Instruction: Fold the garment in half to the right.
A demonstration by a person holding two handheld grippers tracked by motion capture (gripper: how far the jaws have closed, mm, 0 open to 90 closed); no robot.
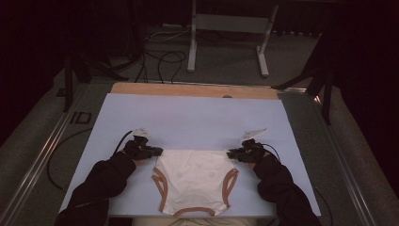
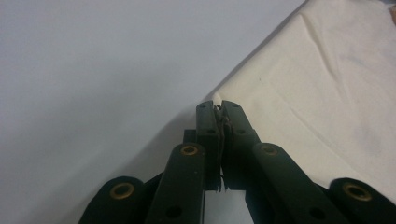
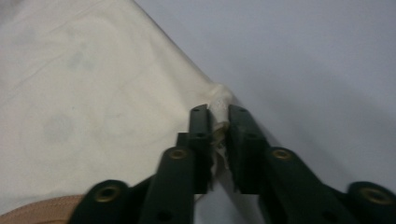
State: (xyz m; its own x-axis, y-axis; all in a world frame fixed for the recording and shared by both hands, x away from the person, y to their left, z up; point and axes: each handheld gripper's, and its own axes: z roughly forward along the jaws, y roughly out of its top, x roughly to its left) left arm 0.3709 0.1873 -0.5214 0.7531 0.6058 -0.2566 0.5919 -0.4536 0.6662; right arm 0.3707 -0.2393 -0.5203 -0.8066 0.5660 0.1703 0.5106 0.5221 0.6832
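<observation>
A cream garment with tan-trimmed leg openings lies flat on the pale blue mat, near the front edge. My left gripper is shut on the garment's far left corner; in the left gripper view a bit of cream cloth pokes out between the closed jaws. My right gripper is shut on the far right corner, and in the right gripper view bunched cloth sits pinched between the jaws. Tan trim shows at the lower left there.
The mat covers a wooden table with dark carpet around it. A grey metal stand and loose cables lie on the floor beyond. Bare mat stretches behind the garment and on both sides.
</observation>
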